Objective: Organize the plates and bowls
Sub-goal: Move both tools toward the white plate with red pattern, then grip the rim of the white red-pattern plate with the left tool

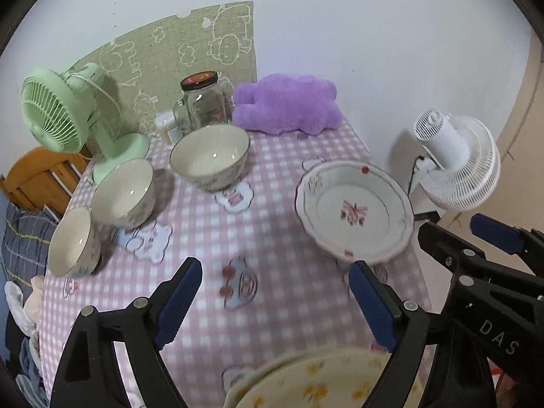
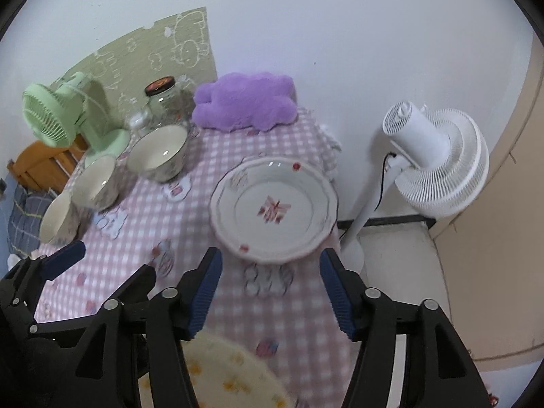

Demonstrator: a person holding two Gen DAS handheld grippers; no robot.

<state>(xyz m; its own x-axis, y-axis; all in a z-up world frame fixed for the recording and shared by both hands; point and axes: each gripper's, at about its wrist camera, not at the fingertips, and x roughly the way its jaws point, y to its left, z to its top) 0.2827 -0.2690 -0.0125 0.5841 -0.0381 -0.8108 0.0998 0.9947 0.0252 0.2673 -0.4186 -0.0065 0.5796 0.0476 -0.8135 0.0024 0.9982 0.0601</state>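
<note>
Pink checked tablecloth (image 1: pixel 272 204): flowered plate (image 2: pixel 273 209) lies straight ahead of the right gripper (image 2: pixel 272 292), nearer it than the left gripper (image 1: pixel 275 302). Both grippers gape wide, empty.

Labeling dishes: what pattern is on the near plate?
Yellow flowers on cream plate; clearest in left wrist view.

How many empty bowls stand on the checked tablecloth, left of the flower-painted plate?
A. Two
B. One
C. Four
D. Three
D: three cream bowls, a large one, a middle one and a small one, run diagonally from the green fan, left of the plate.
</note>
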